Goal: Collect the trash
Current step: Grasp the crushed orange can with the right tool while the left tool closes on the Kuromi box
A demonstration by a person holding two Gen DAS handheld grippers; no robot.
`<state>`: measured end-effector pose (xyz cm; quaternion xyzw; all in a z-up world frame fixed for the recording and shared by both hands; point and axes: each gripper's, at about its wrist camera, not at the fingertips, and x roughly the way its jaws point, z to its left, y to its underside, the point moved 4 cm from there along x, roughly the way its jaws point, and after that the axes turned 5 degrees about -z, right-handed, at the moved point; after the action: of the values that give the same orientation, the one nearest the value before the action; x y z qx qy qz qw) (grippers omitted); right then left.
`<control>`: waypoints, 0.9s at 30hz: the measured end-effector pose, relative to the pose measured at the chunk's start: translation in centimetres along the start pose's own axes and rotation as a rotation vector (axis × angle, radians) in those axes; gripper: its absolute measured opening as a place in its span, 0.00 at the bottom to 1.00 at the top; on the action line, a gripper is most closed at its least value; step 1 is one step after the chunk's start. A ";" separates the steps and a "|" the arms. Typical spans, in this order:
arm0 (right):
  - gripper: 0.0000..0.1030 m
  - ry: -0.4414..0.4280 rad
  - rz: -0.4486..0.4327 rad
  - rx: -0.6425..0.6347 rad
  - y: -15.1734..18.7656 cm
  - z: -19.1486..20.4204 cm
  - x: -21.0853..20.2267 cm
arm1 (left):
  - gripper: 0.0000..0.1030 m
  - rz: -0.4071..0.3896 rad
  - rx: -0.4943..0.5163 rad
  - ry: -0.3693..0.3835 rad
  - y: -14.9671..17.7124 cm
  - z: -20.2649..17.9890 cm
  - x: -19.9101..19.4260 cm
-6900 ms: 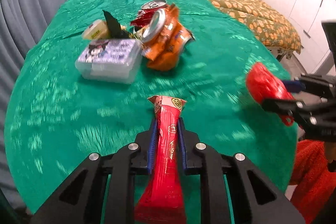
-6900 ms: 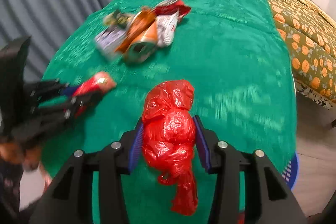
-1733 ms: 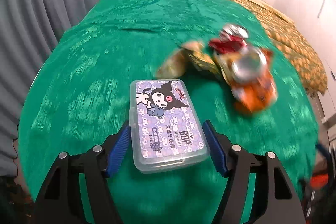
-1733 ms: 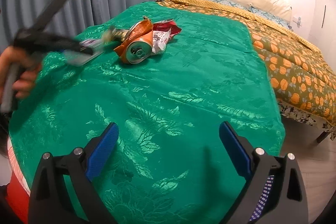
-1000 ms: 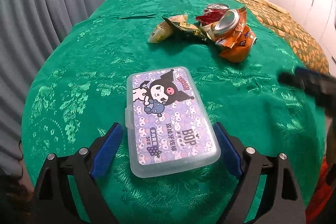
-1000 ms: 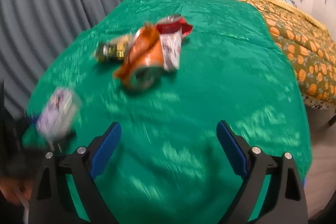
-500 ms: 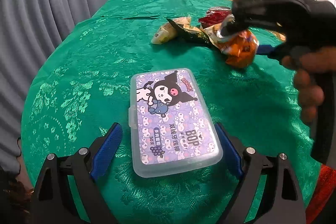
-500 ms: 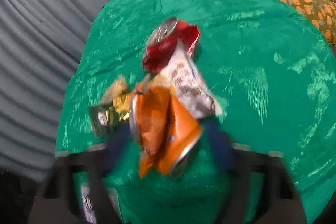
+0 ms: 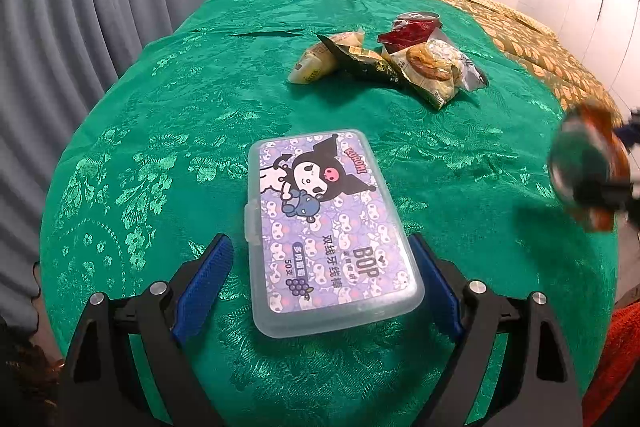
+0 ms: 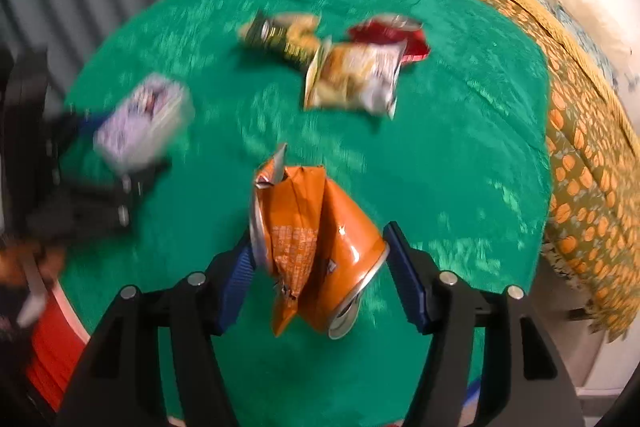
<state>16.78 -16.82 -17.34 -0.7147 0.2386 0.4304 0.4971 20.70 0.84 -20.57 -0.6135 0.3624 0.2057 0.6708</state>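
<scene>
A purple cartoon-print plastic box [image 9: 328, 227] lies on the green cloth [image 9: 160, 115] between the fingers of my left gripper [image 9: 320, 267], which stands open with a small gap at the left pad. My right gripper [image 10: 319, 233] grips a crushed orange can [image 10: 344, 239] with an orange wrapper against it. The pads press both can ends while the jaws are opening slightly. That can [image 9: 580, 163] shows blurred at the right edge of the left wrist view. A biscuit packet [image 9: 432, 71], green wrappers [image 9: 360, 61] and a red crushed can [image 9: 412, 27] stay piled farther back.
Grey curtains [image 9: 100, 7] hang along the left side. An orange-patterned bedspread [image 10: 580, 147] runs along the right and back. Something red [image 10: 52, 359] sits below the cloth's near edge, and a bit of a blue basket [image 10: 472, 387] shows low down.
My right gripper shut on the orange can in the pile and carried it away, leaving the biscuit packet uncovered. The left gripper and the box have not moved in the last second.
</scene>
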 end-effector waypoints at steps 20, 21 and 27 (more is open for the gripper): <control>0.79 -0.106 -0.201 0.407 3.1 -2.3 1.5 | 0.90 0.014 -0.080 0.128 -0.2 0.3 -1.2; 0.79 -0.102 -0.196 0.432 2.8 -2.4 1.8 | 0.90 0.018 -0.080 0.121 -0.4 0.1 -1.1; 0.54 -0.090 -0.161 0.432 3.1 -2.4 2.0 | 0.82 0.034 -0.026 0.056 -1.0 -0.6 -0.6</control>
<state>16.30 -20.04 -20.33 -0.5886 0.2447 0.3599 0.6813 20.87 0.19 -19.43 -0.6214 0.3884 0.2045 0.6490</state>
